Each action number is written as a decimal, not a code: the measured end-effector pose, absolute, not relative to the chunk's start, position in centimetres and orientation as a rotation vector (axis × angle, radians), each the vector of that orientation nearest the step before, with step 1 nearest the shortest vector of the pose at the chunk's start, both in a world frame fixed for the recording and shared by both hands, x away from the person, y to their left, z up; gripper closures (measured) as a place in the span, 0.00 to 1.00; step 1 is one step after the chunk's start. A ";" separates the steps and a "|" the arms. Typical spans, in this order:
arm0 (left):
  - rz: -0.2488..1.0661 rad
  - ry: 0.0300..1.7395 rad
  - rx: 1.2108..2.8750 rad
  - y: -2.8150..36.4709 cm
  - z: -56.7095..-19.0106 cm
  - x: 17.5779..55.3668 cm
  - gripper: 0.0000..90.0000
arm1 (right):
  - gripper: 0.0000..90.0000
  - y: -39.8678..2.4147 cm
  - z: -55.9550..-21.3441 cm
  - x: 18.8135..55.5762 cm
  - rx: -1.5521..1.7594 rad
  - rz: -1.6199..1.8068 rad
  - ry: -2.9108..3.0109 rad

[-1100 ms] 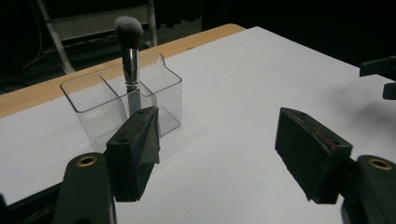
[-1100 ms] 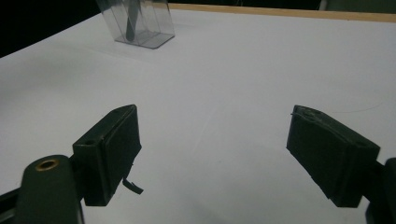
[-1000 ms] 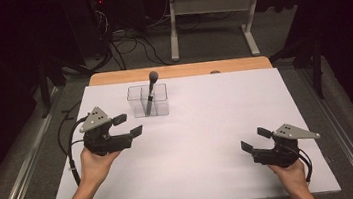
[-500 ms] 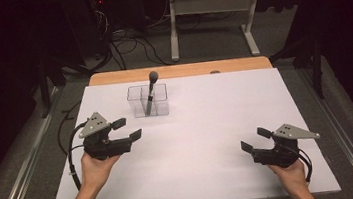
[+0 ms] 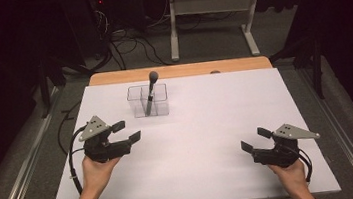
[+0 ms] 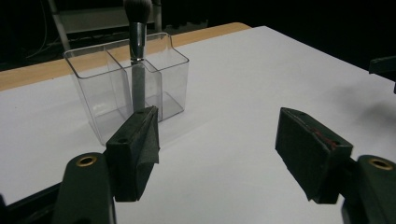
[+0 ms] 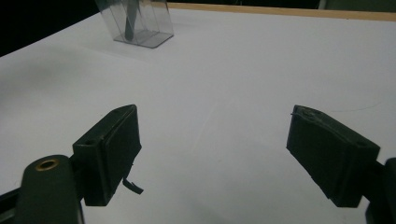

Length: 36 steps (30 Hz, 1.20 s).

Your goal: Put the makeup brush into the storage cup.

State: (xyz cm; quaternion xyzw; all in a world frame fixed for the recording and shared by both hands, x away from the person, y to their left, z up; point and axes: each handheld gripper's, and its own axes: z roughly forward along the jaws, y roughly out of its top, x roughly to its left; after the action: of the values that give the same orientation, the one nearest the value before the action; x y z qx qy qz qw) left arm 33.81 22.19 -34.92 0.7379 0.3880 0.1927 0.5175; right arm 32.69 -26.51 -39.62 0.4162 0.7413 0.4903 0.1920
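brushes: 1 (image 5: 151, 90) | clear organisers: 1 (image 5: 137, 104) | hand-held grippers: 2 (image 5: 127, 131) (image 5: 253, 140)

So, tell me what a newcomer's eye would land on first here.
First the brush, standing head up in a clear holder near the far edge of the white table. Next the two black grippers over the near corners: the left gripper nearer the holder, the right gripper far from it. Both have their jaws wide open with nothing between them.
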 end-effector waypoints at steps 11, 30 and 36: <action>0.471 0.959 1.745 22.5 -35.7 33.6 0.34 | 0.21 -26.5 -39.6 32.7 1.169 1.375 2.082; 0.466 0.998 1.733 22.4 -37.4 33.2 0.34 | 0.21 -26.4 -39.6 32.7 1.160 1.375 2.084; 0.467 1.014 1.726 22.5 -37.8 33.2 0.34 | 0.21 -26.4 -39.6 32.7 1.156 1.375 2.083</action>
State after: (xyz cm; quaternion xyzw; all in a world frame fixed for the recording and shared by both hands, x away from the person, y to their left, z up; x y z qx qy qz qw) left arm 33.17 22.48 -37.84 0.7189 0.4224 0.1944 0.5167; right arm 32.69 -26.42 -39.61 0.4124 0.7428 0.4903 0.1943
